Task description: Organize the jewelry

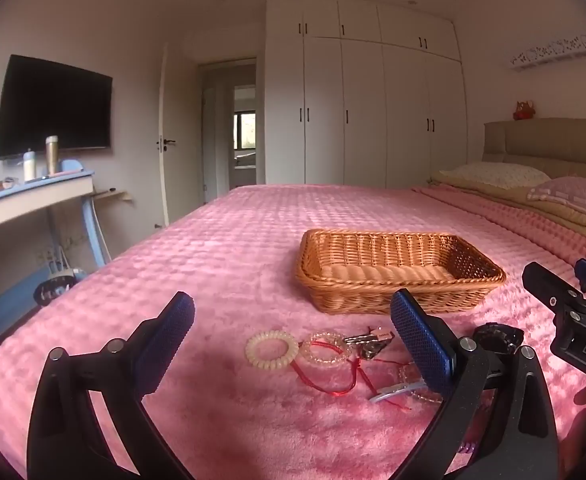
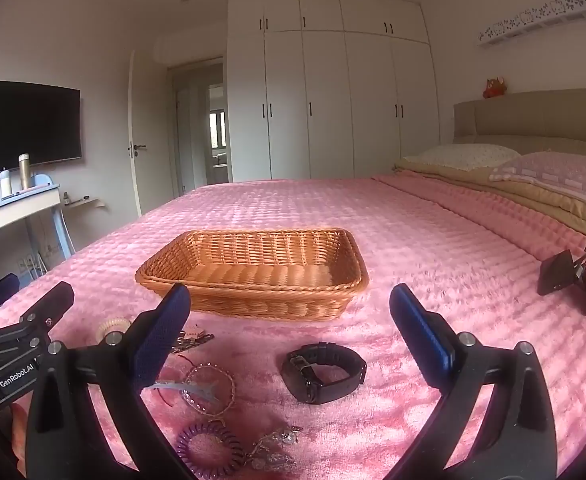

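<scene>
Both grippers, left (image 1: 293, 336) and right (image 2: 291, 328), gape wide, empty. Watch (image 2: 324, 372) lies just ahead of the right; basket (image 2: 253, 304) beyond.

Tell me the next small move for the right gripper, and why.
Probably lower the open right gripper onto the black watch: it lies directly between the fingers, apart from the tangled pieces, and the basket behind it holds nothing.

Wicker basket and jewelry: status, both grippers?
Left gripper open, empty. Right gripper open, empty. Wicker basket holds nothing visible; black watch, cream coil tie, bracelets loose on pink bedspread. Path to basket unobstructed.
</scene>
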{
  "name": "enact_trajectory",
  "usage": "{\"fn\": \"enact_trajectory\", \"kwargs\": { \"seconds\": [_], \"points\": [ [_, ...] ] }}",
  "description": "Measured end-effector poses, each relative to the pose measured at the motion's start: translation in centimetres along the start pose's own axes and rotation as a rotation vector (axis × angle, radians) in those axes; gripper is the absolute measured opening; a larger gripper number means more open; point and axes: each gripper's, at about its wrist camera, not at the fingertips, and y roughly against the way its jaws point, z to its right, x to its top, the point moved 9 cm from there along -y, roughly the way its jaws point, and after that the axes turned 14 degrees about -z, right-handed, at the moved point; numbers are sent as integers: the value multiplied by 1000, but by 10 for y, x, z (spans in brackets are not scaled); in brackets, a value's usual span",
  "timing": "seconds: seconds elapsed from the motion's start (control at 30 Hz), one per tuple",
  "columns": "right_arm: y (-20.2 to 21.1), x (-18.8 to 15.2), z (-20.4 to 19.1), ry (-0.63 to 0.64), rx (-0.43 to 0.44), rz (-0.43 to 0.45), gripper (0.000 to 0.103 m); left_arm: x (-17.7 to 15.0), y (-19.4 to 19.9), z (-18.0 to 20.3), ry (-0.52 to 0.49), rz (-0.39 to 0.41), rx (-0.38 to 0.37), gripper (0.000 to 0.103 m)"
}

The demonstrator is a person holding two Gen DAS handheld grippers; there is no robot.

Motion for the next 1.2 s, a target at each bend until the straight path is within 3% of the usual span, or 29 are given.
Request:
{"fn": "enact_trajectory", "kwargs": {
  "seconds": [1.2],
  "points": [
    [-7, -3, -1, -3, 2, -22, 95, -2, -2, 1, -4, -15, -1, 95]
  ]
}}
